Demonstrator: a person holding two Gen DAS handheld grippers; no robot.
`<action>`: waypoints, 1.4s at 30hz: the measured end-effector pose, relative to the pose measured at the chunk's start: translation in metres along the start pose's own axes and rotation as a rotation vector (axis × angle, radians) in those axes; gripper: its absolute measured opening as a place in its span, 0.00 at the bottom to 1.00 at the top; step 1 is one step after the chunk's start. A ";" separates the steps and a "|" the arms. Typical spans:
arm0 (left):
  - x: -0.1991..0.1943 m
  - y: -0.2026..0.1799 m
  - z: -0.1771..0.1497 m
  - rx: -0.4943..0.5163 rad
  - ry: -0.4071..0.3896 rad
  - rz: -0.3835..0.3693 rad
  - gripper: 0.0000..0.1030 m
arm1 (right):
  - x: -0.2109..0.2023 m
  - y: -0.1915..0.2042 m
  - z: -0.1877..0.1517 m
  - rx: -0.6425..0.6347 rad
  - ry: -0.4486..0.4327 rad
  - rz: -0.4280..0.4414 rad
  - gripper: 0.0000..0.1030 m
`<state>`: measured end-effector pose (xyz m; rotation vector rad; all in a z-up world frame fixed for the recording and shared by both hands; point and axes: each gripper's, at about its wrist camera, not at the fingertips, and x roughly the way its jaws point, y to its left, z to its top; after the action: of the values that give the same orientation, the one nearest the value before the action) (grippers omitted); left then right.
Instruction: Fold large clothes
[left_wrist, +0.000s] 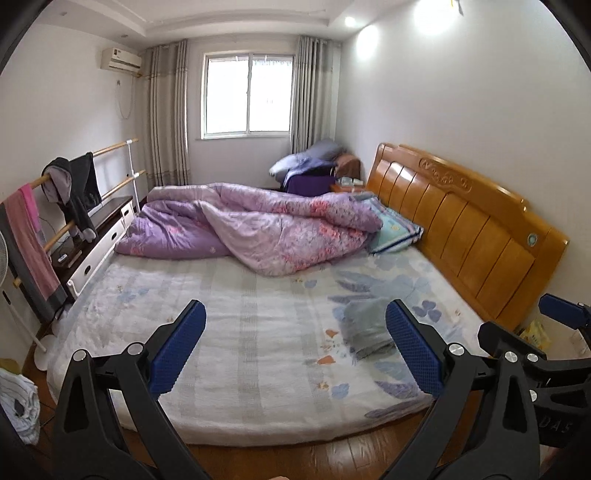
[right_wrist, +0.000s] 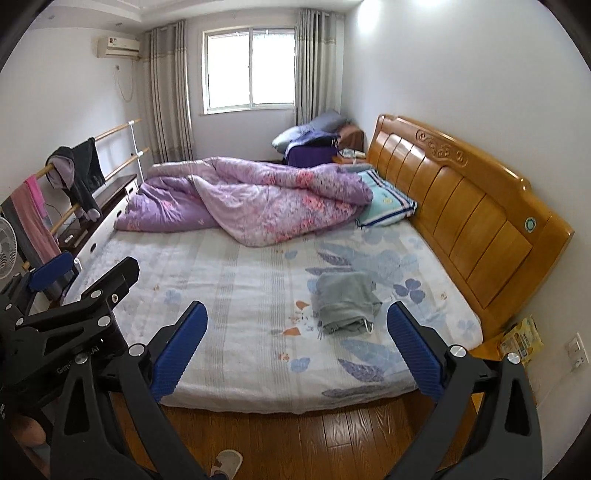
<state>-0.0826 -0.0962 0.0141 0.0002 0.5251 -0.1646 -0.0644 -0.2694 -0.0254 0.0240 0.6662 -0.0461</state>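
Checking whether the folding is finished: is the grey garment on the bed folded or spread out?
Folded. The grey fabric garment lies as a compact layered rectangle on the floral bedsheet, stacked edges visible at its near end.

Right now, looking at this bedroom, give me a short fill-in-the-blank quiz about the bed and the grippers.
1. The folded grey garment lies on the ____, apart from both grippers.
2. The crumpled quilt at the far side of the bed is mostly ____ in colour.
3. The right gripper has its fingers spread wide with ____ between them.
4. The headboard is made of ____.

Missing words: bed; purple; nothing; wood
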 end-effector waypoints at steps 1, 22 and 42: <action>-0.006 -0.001 0.002 0.000 -0.013 0.000 0.95 | -0.005 0.000 0.001 -0.002 -0.012 -0.002 0.92; -0.030 0.002 0.014 -0.008 -0.044 0.008 0.95 | -0.021 -0.001 0.000 0.004 -0.062 0.011 0.92; -0.032 -0.001 0.015 -0.016 -0.039 0.031 0.95 | -0.019 0.001 0.003 0.000 -0.069 0.020 0.92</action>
<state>-0.1024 -0.0930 0.0428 -0.0101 0.4870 -0.1301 -0.0777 -0.2678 -0.0111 0.0289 0.5969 -0.0272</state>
